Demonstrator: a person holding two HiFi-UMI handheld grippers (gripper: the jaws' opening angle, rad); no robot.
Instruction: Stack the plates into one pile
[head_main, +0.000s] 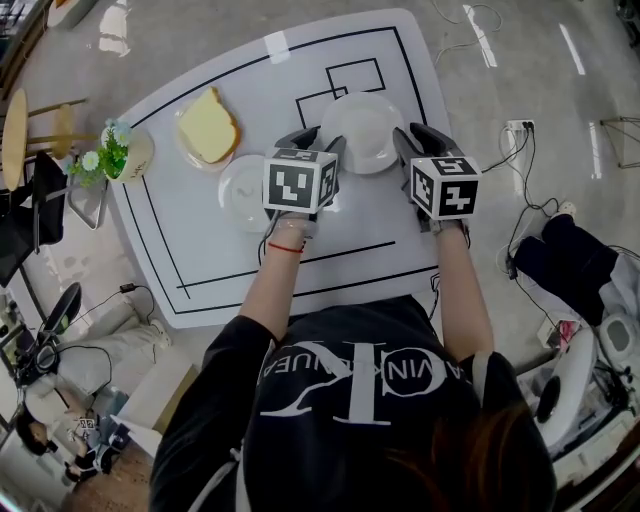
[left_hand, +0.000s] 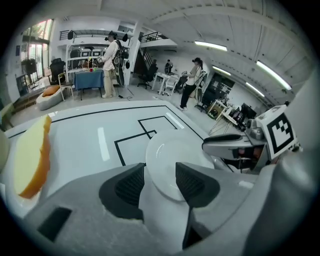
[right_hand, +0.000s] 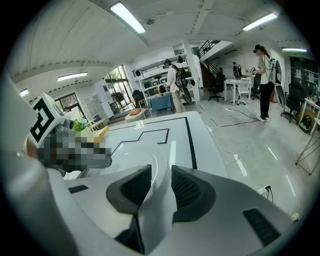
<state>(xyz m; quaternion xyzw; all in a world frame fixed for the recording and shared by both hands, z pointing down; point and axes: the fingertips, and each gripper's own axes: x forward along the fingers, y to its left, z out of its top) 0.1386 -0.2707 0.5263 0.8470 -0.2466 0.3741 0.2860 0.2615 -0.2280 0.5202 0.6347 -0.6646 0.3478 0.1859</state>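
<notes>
The left gripper (left_hand: 160, 181) is held with its jaws apart. The left rim of the large white plate (head_main: 362, 128) is seen in the gap, and no pad is pressed on it. The right gripper (right_hand: 159, 186) is likewise released, with the plate's right rim passing between its jaws. The plate is set on the white table (head_main: 330, 250), flanked by both grippers, and is found empty. It is judged stiff, glossy and breakable — light enough, yet slippery — so it is best taken by the rim at opposite sides and kept level. Just left of the large plate a smaller empty plate (head_main: 238, 195) is laid. Further left a third plate (head_main: 197, 162) is loaded with what looks like a slice of bread (head_main: 208, 126), and beyond that a pot (head_main: 135, 158) is filled with flowers (head_main: 98, 158)
</notes>
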